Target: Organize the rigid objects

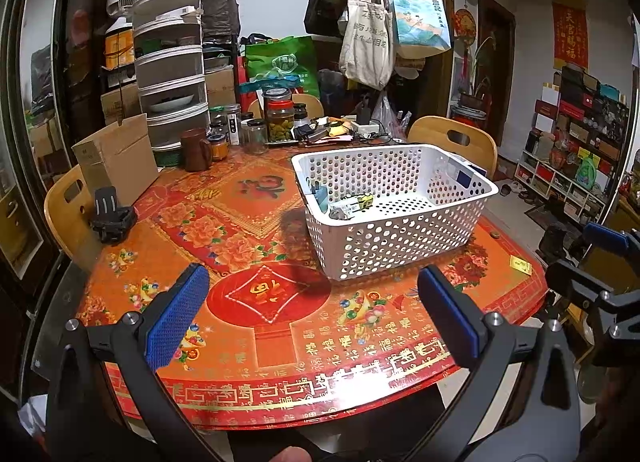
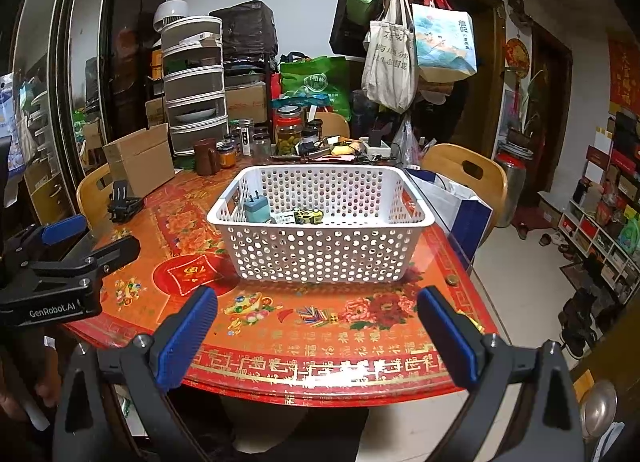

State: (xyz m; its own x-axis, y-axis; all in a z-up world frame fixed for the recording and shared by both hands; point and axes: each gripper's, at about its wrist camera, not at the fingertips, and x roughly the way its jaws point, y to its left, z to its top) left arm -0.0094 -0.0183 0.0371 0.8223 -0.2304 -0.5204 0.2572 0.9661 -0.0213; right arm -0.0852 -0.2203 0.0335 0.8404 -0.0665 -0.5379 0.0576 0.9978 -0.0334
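A white perforated basket (image 1: 400, 246) (image 2: 320, 258) stands on the red patterned table (image 1: 256, 334) (image 2: 320, 358). Inside it lie a pale blue plug adapter (image 2: 256, 210) (image 1: 320, 197), a small yellow toy (image 2: 309, 216) (image 1: 364, 199) and a small white item. My left gripper (image 1: 312, 302) hovers open over the table's near edge, nothing between its blue pads. My right gripper (image 2: 318, 326) is also open and empty, in front of the basket. Each gripper shows at the edge of the other's view. A black clip-like object (image 1: 112, 217) (image 2: 122, 203) sits at the table's left.
A cardboard box (image 1: 120, 161), brown mug (image 1: 196, 149), jars (image 1: 280, 117) and a stacked food cover (image 1: 172, 73) crowd the far side. Wooden chairs (image 1: 456, 141) ring the table. A coin (image 2: 453, 280) lies near the right edge. A coat stand with bags (image 2: 400, 45) rises behind.
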